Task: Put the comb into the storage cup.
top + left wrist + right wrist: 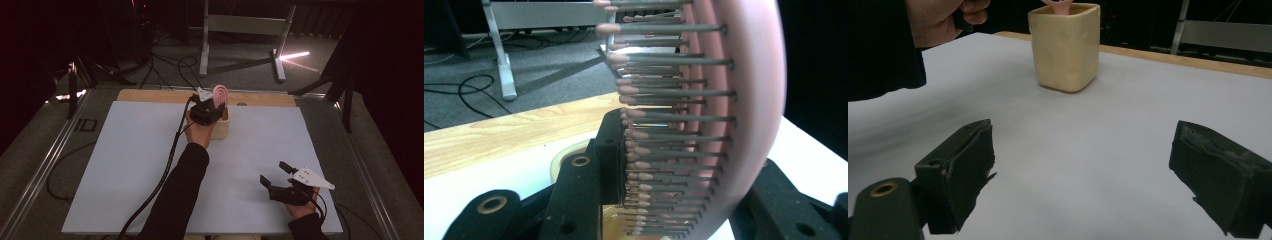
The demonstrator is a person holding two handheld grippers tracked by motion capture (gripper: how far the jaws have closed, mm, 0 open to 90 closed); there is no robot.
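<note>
Here left gripper clamped on pink hairbrush head, over cream cup at desk far edge; light, stiff, bristles yield. Right gripper jaws apart, empty

High view looks down, facing twelve o'clock. Left gripper view sits close against the brush. Right gripper view, low, shares the cup.
</note>
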